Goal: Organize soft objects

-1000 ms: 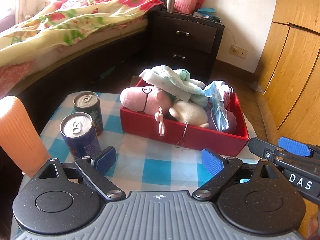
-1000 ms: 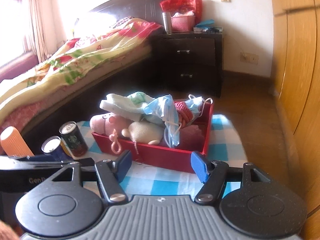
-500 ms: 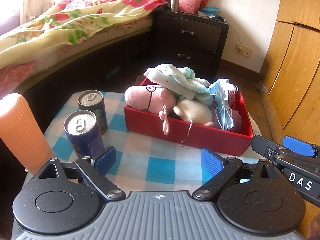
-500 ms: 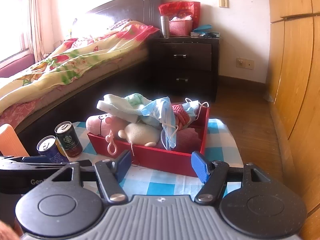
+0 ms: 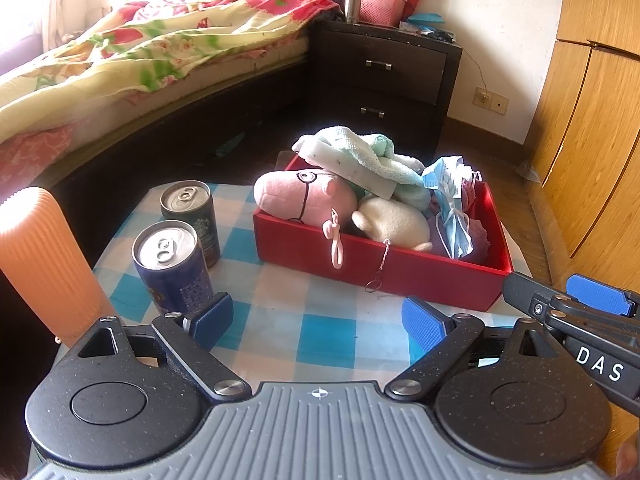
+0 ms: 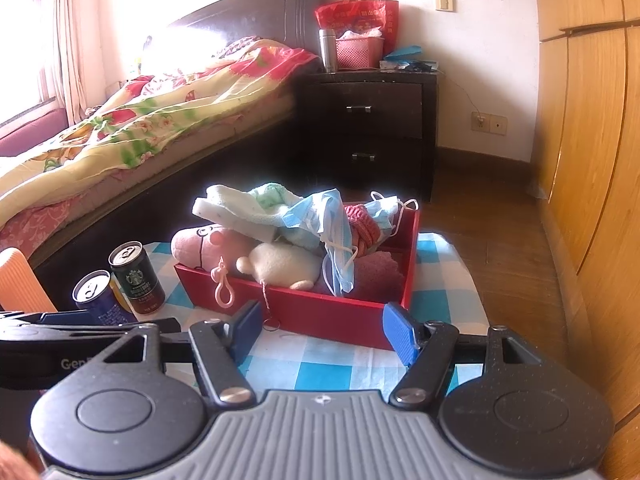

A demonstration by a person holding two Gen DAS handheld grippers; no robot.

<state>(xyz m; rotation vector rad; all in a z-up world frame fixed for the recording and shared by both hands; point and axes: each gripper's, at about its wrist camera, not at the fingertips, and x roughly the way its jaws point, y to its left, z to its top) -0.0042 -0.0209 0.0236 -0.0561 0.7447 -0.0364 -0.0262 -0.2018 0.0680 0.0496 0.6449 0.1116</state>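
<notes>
The left hand-held gripper point(image 5: 318, 320) occupies the bottom of its view with both blue pads spread apart and nothing between them. The right hand-held gripper point(image 6: 322, 330) sits at the bottom of its own view in the same condition: pads spread, nothing held. Its dark arm also enters the lower right of the left view.

Both point over a surface point(image 5: 324, 340) covered by a blue-and-white checked cloth. In the centre of each view stands a red tray point(image 5: 400, 268) on that cloth. The soft objects lie piled inside it:

- A pink plush toy point(image 5: 304, 200) at the left end, its pink loop hanging over the near wall.
- A cream plush toy point(image 5: 394, 222) just beside it.
- A pale green towel point(image 5: 360, 160) draped across the top of both.
- Blue face masks point(image 5: 450, 200) toward the right, one hanging down inside the tray.
- A red knitted item point(image 6: 362, 226), partly covered by the masks.

Left of the tray stand two drink cans: a blue can point(image 5: 172, 266) nearer the camera and a dark green can point(image 5: 192, 218) behind it. An orange ribbed cylinder point(image 5: 40, 260) stands at the left edge. A bed point(image 5: 140, 52) fills the upper left; a dark nightstand point(image 5: 380, 72) sits at upper centre.
</notes>
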